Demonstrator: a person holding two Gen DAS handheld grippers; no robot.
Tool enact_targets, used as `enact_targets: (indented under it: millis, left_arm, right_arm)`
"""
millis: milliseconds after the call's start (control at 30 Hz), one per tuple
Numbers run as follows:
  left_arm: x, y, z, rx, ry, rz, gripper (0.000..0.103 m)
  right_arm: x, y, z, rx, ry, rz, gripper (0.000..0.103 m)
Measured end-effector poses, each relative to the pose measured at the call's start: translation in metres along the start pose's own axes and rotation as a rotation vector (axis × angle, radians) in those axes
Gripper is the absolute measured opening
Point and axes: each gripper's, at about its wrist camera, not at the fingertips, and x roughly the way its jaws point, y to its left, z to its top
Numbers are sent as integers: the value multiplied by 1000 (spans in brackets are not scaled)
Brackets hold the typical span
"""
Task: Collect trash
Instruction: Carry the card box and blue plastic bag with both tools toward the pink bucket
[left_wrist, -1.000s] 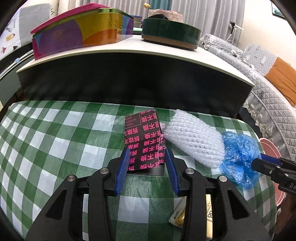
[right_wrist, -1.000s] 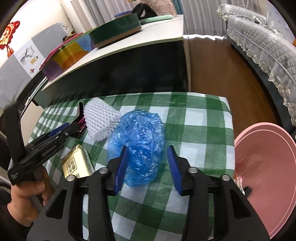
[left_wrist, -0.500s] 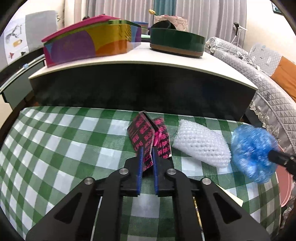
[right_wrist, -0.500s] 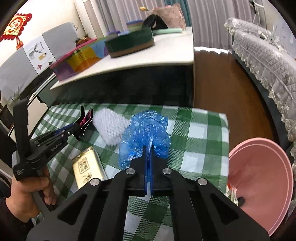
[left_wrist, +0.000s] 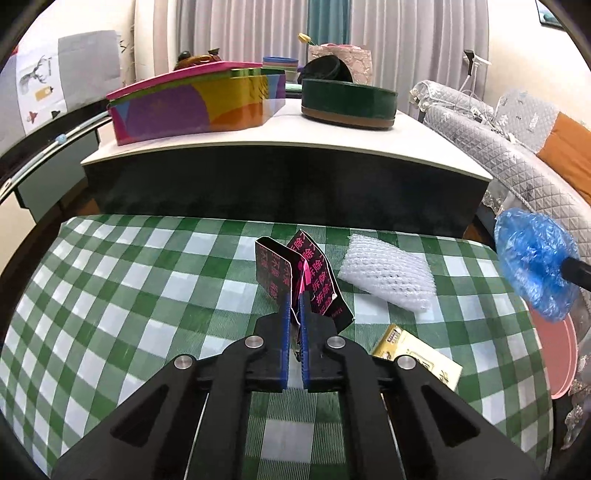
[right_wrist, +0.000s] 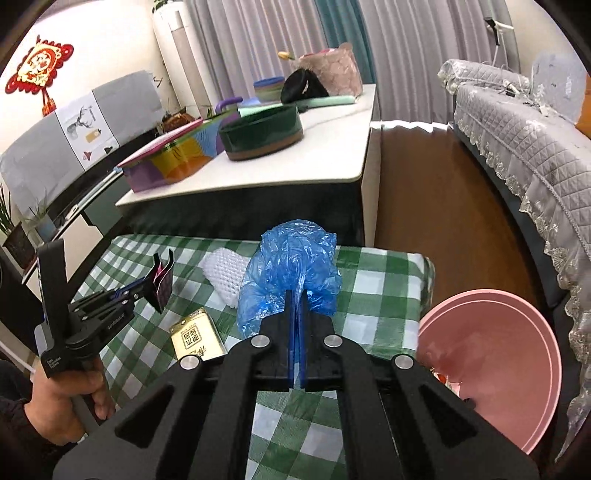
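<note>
Green-and-white checked cloth (left_wrist: 110, 295) is covering the low table where the trash is lying. The left gripper (left_wrist: 294, 306) is pinching a black wrapper with pink lettering (left_wrist: 314, 273), its 2 blue pads pressed tight on the folded sheet, which is standing up clear of the cloth. In the right wrist view a hand (right_wrist: 62, 391) is gripping that tool's handle at the near left.

The right gripper (right_wrist: 296, 299) is clamped on a crumpled blue plastic bag (right_wrist: 291, 266), with the pads nearly meeting and the bag bulging above them. Seen from the left wrist, the bag is hanging at the far right, past the table's edge.

A white foam net (left_wrist: 388, 277) is lying on the cloth to the right of the wrapper, and a gold packet (left_wrist: 417, 350) is lying nearer, just right of the left gripper. A pink basin (right_wrist: 491, 365) is sitting off the table's right side. Beyond the cloth, a white-topped table (left_wrist: 280, 140) is holding a colourful box (left_wrist: 192, 107) and a dark green round tin (left_wrist: 349, 103).
</note>
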Motion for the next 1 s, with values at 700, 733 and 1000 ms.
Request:
enact_targets:
  millis: [700, 733, 1000]
  left_arm:
    - [-57, -8, -26, -65, -39, -37, 4]
    - [-59, -10, -27, -64, -40, -40, 4]
    - [-82, -22, -27, -56, -66, -69, 4]
  right_arm:
    - [-63, -21, -4, 1, -103, -44, 2]
    - [-65, -22, -5, 2, -106, -48, 2]
    - [-84, -33, -10, 15, -131, -73, 2]
